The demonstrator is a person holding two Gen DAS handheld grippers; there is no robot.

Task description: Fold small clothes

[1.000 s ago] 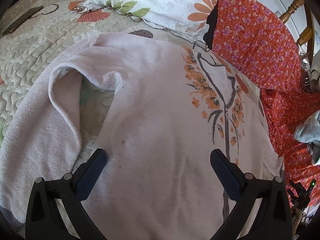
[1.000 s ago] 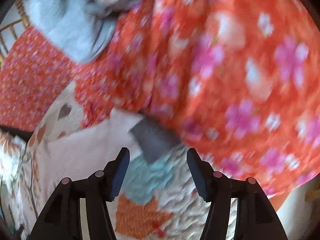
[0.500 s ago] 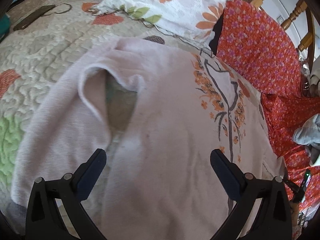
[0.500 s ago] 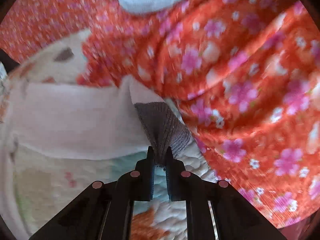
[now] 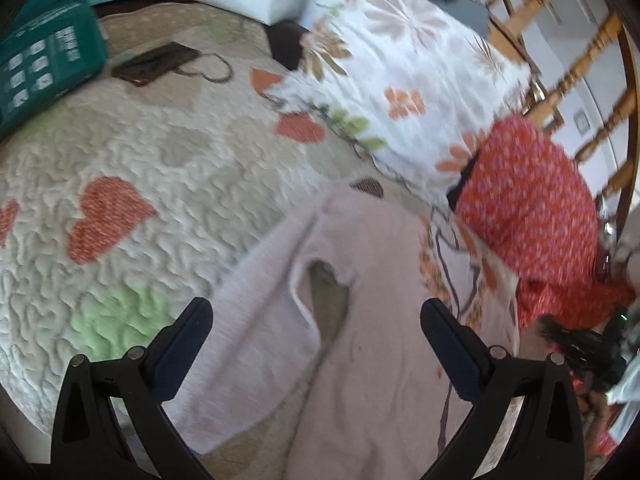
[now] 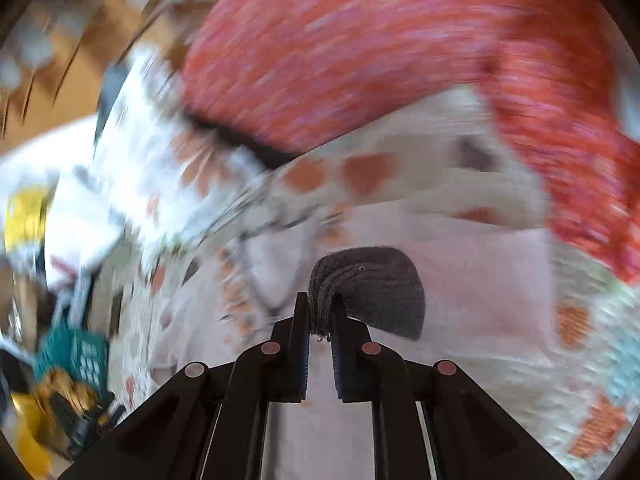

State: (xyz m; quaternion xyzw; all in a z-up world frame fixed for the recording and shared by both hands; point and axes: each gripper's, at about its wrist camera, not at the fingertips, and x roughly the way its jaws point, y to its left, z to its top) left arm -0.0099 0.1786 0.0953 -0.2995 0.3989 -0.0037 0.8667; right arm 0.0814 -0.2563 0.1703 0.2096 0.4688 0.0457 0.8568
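A pale pink sweater (image 5: pixel 384 360) with an orange flower print lies on the quilted bedspread (image 5: pixel 160 184). One sleeve (image 5: pixel 256 320) runs down toward the lower left of the left wrist view. My left gripper (image 5: pixel 316 320) hangs open above the sweater, nothing between its fingers. In the right wrist view my right gripper (image 6: pixel 320 300) is shut on the sweater's grey ribbed cuff (image 6: pixel 372 288), which bulges out past the fingertips over the pink fabric (image 6: pixel 480 280). That view is heavily blurred. The right gripper's body shows at the right edge of the left wrist view.
An orange flowered cloth (image 5: pixel 528 208) lies at the right of the sweater. A white floral pillow (image 5: pixel 400 92) sits behind it, with wooden chairs (image 5: pixel 560 60) beyond. A teal box (image 5: pixel 44 68) and a dark phone (image 5: pixel 156 64) lie at the far left.
My right gripper closed on the grey cuff and swung it fast across over the pink sweater. My left gripper stayed open and pulled back and left, so more quilt shows.
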